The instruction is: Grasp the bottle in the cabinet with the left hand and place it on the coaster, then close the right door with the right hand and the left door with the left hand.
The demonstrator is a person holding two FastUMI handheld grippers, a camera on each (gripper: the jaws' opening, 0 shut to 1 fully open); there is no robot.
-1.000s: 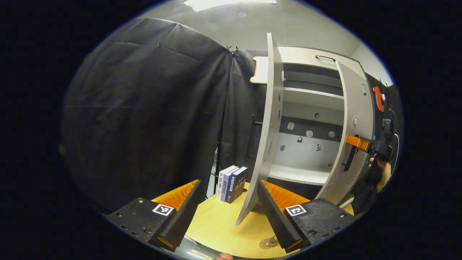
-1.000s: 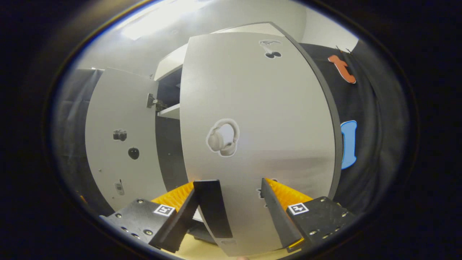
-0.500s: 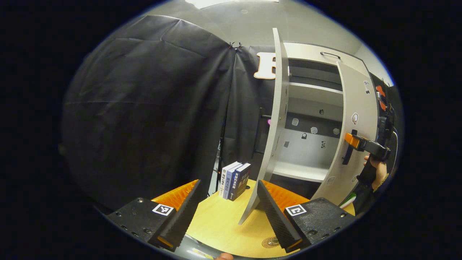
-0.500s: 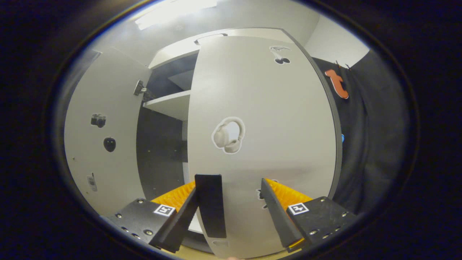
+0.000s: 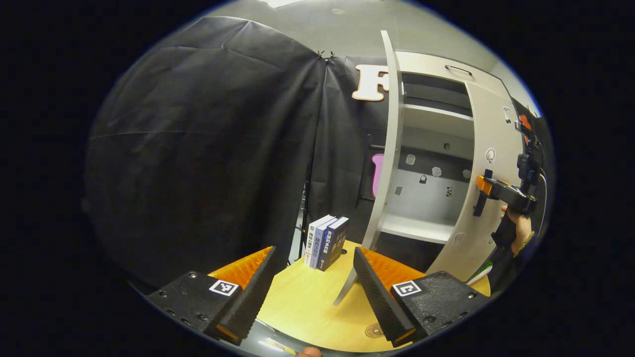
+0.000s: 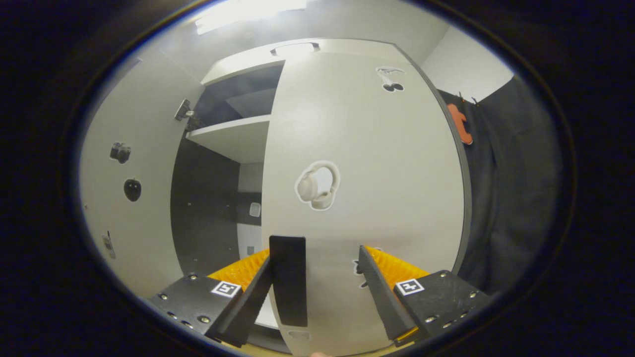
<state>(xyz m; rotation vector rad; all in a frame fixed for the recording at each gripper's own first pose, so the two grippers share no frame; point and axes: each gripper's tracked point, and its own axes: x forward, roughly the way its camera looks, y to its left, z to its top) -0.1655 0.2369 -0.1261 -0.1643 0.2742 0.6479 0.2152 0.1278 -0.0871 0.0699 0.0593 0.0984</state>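
Status on the right door (image 6: 377, 163)?

— Half-swung, face turned square to my right gripper view. My right gripper (image 6: 315, 253) is spread wide against it. The free edge and the black handle (image 6: 287, 280) sit between the fingers, the handle hard by the 9 o'clock finger, and nothing is pinched.

Handling?

— Stiff flat board on hinges at its 3 o'clock edge, I judge. It is light to swing and will not flex. Best purchase is low on the free edge by the handle (far from the hinges, so most leverage). A flat push should do. The painted face looks slick, so pads could skate.

Axis?

— Long axis upright, handle bar upright too. Shelf (image 6: 233, 141) and the dark cabinet interior show through the gap at 9 o'clock.

Left side?

— Left gripper (image 5: 313, 250) is spread and empty, hovering over the table (image 5: 302, 302). The left door (image 5: 392, 148) stands edge-on at 1 o'clock, upright, wide open and untouched. Books (image 5: 327, 240) stand just beyond the fingertips.

Bottle?

— Cannot make it out. The coaster (image 5: 374, 330) peeks at 6 o'clock, partly behind my finger.
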